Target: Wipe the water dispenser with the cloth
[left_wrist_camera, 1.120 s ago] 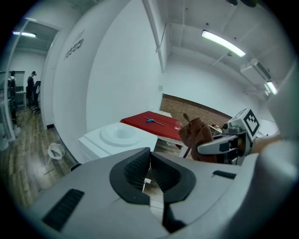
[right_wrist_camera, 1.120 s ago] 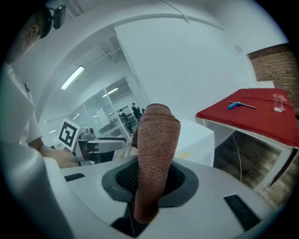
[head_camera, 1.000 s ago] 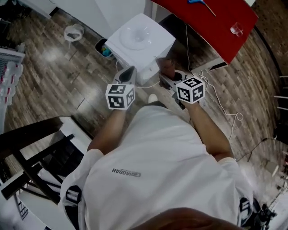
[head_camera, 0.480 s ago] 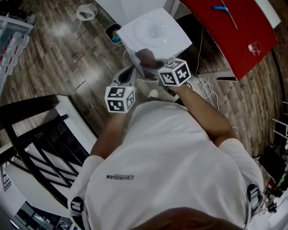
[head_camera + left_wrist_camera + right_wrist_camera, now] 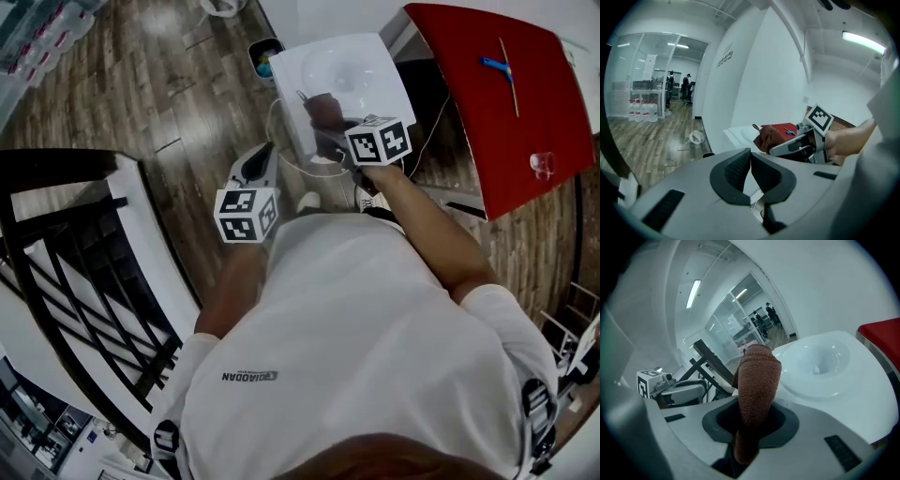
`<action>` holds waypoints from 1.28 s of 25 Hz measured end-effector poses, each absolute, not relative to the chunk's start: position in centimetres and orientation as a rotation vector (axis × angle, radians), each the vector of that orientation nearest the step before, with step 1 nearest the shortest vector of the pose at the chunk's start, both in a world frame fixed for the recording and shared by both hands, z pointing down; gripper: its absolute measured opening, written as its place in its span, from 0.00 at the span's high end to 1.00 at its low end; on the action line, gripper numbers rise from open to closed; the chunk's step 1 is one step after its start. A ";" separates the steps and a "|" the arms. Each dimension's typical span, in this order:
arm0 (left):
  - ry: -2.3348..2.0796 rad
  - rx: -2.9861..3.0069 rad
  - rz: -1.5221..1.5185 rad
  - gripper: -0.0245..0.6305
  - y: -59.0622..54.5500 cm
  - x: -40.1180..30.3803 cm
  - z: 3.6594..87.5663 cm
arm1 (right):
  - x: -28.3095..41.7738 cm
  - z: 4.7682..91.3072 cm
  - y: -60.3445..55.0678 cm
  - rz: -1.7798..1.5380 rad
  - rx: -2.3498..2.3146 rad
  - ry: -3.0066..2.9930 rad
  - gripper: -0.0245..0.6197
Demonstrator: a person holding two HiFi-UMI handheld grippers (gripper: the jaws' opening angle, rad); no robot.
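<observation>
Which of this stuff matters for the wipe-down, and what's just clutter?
In the job: water dispenser, brown cloth, right gripper clamped on it.
Just lying about: red table, blue tool and clear cup on it, small bin.

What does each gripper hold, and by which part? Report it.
Right gripper: shut on the cloth, gripped near one end. Left gripper: shut, empty.

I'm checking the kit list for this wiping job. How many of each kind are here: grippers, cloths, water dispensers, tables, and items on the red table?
Grippers: 2 (left gripper, right gripper)
Brown cloth: 1
White water dispenser: 1
Red table: 1
Blue tool on it: 1
Clear cup on it: 1
Total: 7
</observation>
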State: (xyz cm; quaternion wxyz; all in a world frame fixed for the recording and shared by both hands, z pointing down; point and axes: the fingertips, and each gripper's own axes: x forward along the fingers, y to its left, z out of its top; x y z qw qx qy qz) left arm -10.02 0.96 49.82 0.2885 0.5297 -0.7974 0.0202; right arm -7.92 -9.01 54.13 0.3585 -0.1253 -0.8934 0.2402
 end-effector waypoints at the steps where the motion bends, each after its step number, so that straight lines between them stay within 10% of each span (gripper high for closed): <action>1: -2.142 1.399 0.047 0.96 0.6 -9.8 49.6 | -7.6 54.3 -9.6 0.637 -0.330 -2.290 0.85; 32: -2.303 1.060 -0.053 0.96 -10.4 -0.8 47.5 | 1.4 54.6 -28.4 0.840 -0.415 -2.239 0.85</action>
